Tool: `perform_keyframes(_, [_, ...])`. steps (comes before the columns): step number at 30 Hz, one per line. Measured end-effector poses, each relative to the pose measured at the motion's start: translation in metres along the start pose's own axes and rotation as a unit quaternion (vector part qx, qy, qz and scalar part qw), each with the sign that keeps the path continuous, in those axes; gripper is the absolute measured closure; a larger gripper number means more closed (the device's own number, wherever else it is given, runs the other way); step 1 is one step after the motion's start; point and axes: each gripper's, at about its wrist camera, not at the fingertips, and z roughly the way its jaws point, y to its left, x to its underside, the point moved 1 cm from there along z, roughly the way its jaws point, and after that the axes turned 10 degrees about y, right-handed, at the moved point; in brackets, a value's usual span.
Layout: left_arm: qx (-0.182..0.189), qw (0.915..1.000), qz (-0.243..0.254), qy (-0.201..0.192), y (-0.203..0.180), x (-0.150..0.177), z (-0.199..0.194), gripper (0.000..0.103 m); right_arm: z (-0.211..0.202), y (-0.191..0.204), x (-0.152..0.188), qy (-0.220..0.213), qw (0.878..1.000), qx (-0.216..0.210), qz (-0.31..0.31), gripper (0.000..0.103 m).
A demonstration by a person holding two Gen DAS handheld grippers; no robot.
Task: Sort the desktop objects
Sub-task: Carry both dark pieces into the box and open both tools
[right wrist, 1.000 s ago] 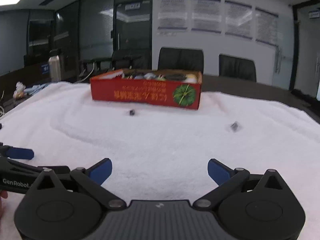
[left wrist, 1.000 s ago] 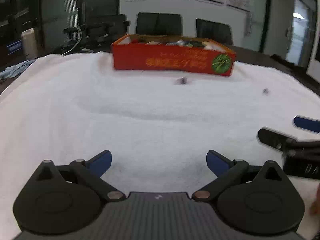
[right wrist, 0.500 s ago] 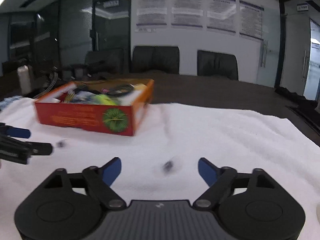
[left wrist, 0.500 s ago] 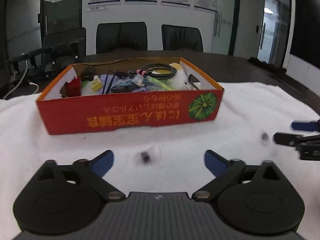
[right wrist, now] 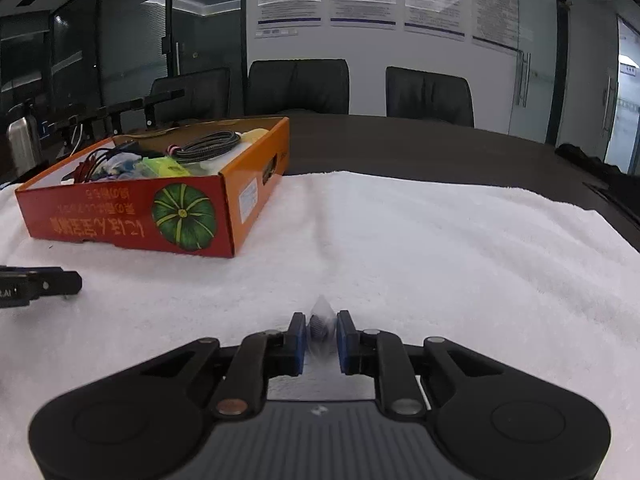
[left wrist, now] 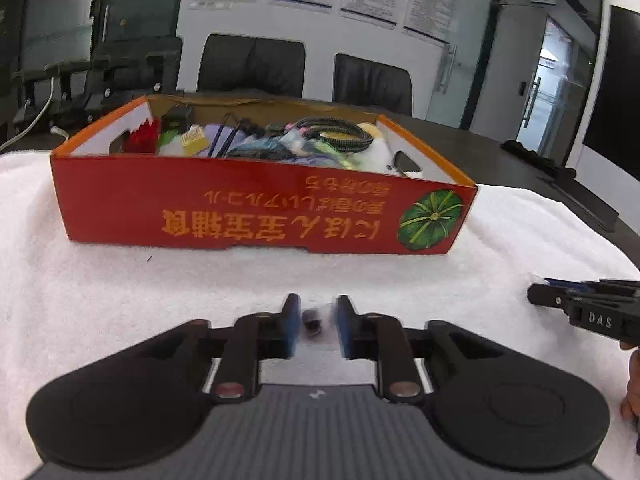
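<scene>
— Left gripper (left wrist: 316,326): what's between my closing blue pads?
— One small dark object (left wrist: 312,322), blurred, untouched on the fluffy white towel (left wrist: 120,300).
— Right gripper (right wrist: 319,334)?
— Closing on a crinkly clear-wrapped piece (right wrist: 320,326), pads touching. Beyond: red cardboard box (left wrist: 256,208), contents jumbled.

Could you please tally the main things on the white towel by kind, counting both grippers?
Small dark wrapped items, one between each gripper's jaws, which are closing: 2
Red cardboard box filled with assorted items: 1
Grippers: 2, left gripper, right gripper
Total: 5
</scene>
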Motion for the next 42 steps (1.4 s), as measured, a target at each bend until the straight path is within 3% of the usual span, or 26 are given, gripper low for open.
perform_keyframes(4, [-0.008, 0.9997, 0.021, -0.002, -0.009, 0.004, -0.007, 0.09, -0.01, 0.0, 0.002, -0.019, 1.0, 0.001, 0.002, 0.089])
perform_keyframes(9, [0.006, 0.9999, 0.0, -0.012, 0.004, -0.005, -0.034, 0.095, -0.043, 0.016, 0.001, -0.058, 0.998, -0.001, -0.024, 0.089])
perform_keyframes(12, [0.014, 0.9994, -0.016, -0.027, 0.026, -0.023, -0.06, 0.095, -0.067, 0.032, -0.01, -0.081, 0.995, -0.028, -0.044, 0.089])
perform_keyframes(16, [0.001, 0.997, -0.05, -0.059, 0.062, -0.065, -0.095, 0.095, -0.093, 0.057, -0.046, -0.119, 0.988, -0.07, -0.075, 0.089])
perform_keyframes(21, [0.019, 0.9946, -0.073, -0.071, 0.084, -0.121, -0.117, 0.095, -0.101, 0.083, -0.112, -0.135, 0.979, -0.132, -0.078, 0.089])
perform_keyframes(25, [0.01, 0.9973, -0.063, -0.038, 0.089, -0.161, -0.096, 0.095, -0.078, 0.104, -0.159, -0.095, 0.98, -0.152, -0.087, 0.089])
perform_keyframes(28, [0.019, 0.9962, -0.077, 0.038, 0.103, -0.177, -0.052, 0.095, -0.038, 0.117, -0.188, -0.039, 0.986, -0.123, -0.101, 0.089])
perform_keyframes(31, [-0.013, 0.9923, -0.083, 0.091, 0.118, -0.183, -0.007, 0.095, 0.012, 0.12, -0.207, 0.042, 0.989, -0.101, -0.096, 0.089])
perform_keyframes(35, [-0.033, 0.9871, -0.081, 0.134, 0.136, -0.184, 0.033, 0.095, 0.063, 0.111, -0.214, 0.115, 0.987, -0.092, -0.059, 0.088])
perform_keyframes(42, [-0.061, 0.9792, -0.063, 0.183, 0.138, -0.175, 0.068, 0.092, 0.115, 0.11, -0.2, 0.18, 0.981, -0.046, -0.048, 0.086])
